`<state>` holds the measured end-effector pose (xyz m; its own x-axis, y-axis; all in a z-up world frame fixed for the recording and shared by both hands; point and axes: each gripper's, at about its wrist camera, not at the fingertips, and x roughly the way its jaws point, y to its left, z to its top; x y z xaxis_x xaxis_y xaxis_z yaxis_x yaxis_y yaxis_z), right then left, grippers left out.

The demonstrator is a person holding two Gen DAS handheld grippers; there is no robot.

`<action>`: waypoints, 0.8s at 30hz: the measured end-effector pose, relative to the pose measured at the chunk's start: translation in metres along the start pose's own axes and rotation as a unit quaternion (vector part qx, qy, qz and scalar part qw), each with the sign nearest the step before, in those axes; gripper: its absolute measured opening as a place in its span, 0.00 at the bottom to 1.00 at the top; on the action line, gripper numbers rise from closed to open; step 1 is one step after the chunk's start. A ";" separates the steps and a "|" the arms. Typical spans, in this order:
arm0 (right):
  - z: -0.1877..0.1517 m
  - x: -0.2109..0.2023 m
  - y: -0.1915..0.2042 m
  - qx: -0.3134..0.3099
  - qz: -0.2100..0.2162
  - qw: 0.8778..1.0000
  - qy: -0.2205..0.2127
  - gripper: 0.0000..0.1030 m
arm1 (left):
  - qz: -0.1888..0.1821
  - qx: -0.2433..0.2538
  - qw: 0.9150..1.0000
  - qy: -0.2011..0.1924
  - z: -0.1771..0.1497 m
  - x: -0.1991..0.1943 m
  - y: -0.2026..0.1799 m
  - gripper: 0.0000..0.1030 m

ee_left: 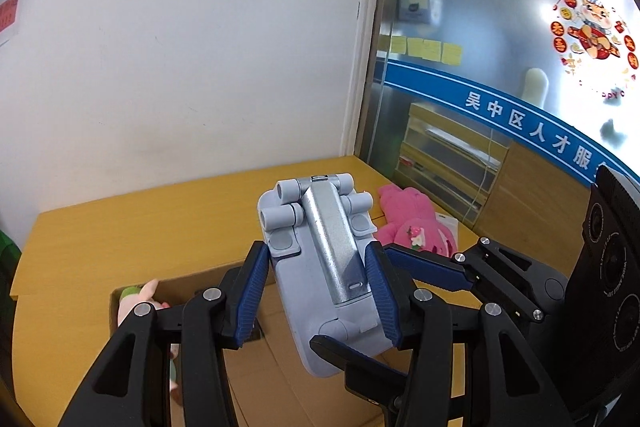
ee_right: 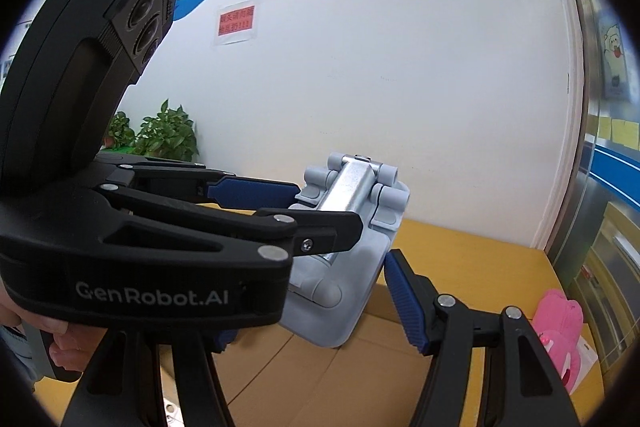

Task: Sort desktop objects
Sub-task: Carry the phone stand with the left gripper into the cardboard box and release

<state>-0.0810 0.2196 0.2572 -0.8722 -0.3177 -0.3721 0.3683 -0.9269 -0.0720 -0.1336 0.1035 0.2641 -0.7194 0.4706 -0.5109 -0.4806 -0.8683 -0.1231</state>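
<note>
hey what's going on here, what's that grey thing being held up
A person with two handheld grippers is sorting desk items. The left gripper is clamped on a folded grey phone stand, holding it in the air above an open cardboard box on the yellow desk. The right gripper sits close beside it with its fingers spread around the stand's lower end, not gripping. A small pink toy already lies in the box, and a pink plush is on the desk.
</note>
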 end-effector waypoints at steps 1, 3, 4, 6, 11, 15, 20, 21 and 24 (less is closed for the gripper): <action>0.001 0.008 -0.006 0.002 0.001 1.000 0.004 0.61 | 0.002 0.001 1.000 0.004 0.003 0.011 0.002 0.51; 0.002 0.028 -0.019 0.003 0.004 1.000 0.015 0.61 | 0.002 -0.005 1.000 0.016 0.010 0.038 0.011 0.51; 0.001 0.039 -0.026 0.005 0.006 1.000 0.021 0.61 | 0.000 -0.010 1.000 0.022 0.012 0.051 0.016 0.51; -0.002 0.061 -0.039 0.017 0.011 0.999 0.034 0.61 | -0.005 -0.021 0.999 0.037 0.013 0.080 0.027 0.51; -0.031 0.130 -0.066 0.057 0.022 0.995 0.084 0.61 | -0.009 -0.053 0.995 0.086 -0.009 0.153 0.055 0.51; -0.067 0.176 -0.080 0.089 0.027 0.987 0.129 0.61 | -0.013 -0.084 0.986 0.140 -0.043 0.214 0.075 0.50; -0.105 0.230 -0.076 0.055 0.048 0.972 0.225 0.35 | -0.028 -0.150 0.960 0.234 -0.095 0.284 0.101 0.42; -0.119 0.244 -0.078 0.061 0.042 0.965 0.252 0.32 | -0.038 -0.166 0.956 0.240 -0.106 0.294 0.104 0.33; -0.147 0.260 -0.085 0.100 0.055 0.953 0.280 0.28 | -0.043 -0.164 0.947 0.272 -0.122 0.316 0.091 0.12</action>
<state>-0.2920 0.2455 0.0302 -0.5020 -0.3107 -0.8071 0.3305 -0.9313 0.1530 -0.3436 0.1536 -0.0122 -0.2771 0.4690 -0.8386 -0.2799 -0.8743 -0.3965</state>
